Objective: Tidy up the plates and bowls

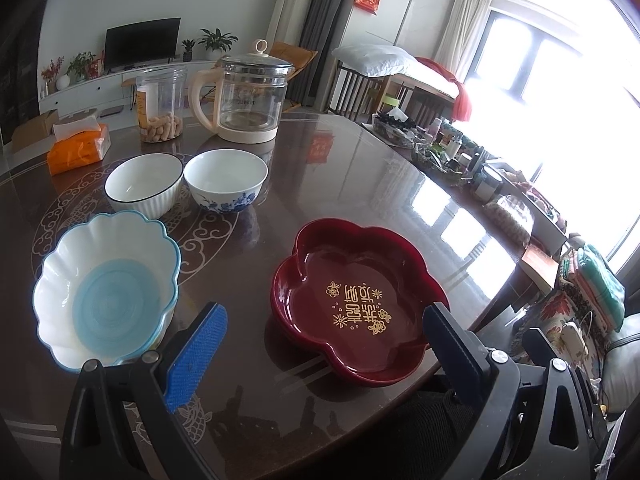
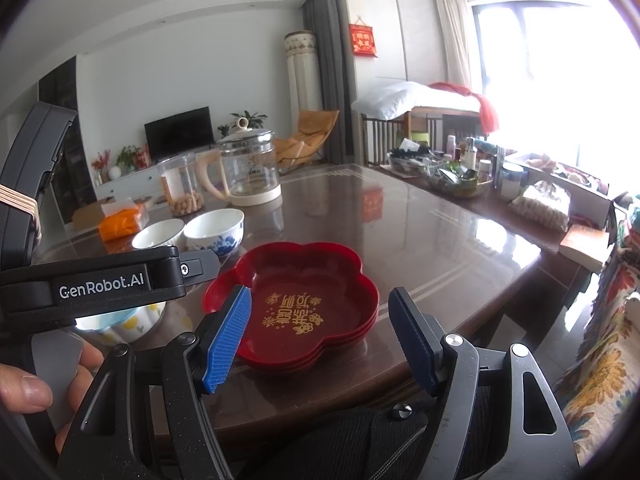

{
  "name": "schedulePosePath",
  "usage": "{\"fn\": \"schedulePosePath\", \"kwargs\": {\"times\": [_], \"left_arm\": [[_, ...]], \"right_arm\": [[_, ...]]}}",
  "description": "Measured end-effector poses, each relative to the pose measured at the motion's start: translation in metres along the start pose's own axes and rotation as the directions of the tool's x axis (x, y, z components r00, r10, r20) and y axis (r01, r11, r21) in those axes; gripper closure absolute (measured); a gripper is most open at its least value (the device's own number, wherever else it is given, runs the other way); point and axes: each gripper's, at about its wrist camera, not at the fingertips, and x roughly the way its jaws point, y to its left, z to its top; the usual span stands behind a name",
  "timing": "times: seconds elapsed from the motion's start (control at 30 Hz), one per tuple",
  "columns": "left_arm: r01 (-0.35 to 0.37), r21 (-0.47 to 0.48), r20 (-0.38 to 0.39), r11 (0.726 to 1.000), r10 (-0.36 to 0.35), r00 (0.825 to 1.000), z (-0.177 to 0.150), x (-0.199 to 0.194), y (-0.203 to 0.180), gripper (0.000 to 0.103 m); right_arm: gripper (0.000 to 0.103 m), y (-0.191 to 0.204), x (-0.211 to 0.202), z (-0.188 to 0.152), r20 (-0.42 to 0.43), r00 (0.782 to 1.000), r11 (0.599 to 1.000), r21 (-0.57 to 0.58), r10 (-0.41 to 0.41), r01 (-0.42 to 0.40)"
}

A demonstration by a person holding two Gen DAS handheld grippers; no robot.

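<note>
From the right wrist, the left gripper's black body (image 2: 92, 280) blocks most of the scalloped bowl (image 2: 124, 322) and the near rim of the ribbed white bowl (image 2: 158, 233). The hand (image 2: 36, 384) holding it runs off the left edge. The far-right clutter of bottles and packets (image 1: 452, 148) is too small and glare-washed to identify.
</note>
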Motion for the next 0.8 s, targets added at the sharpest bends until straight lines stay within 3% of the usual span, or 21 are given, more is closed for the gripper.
{"fn": "schedulePosePath", "kwargs": {"times": [0.8], "left_arm": [[0.015,0.005,0.006,1.0,-0.015,1.0,-0.005,-0.012,0.005,0.005]], "right_arm": [[0.028,0.006,-0.006,-0.003,0.006,1.0,1.0,-0.011,0.005,-0.005]]}}
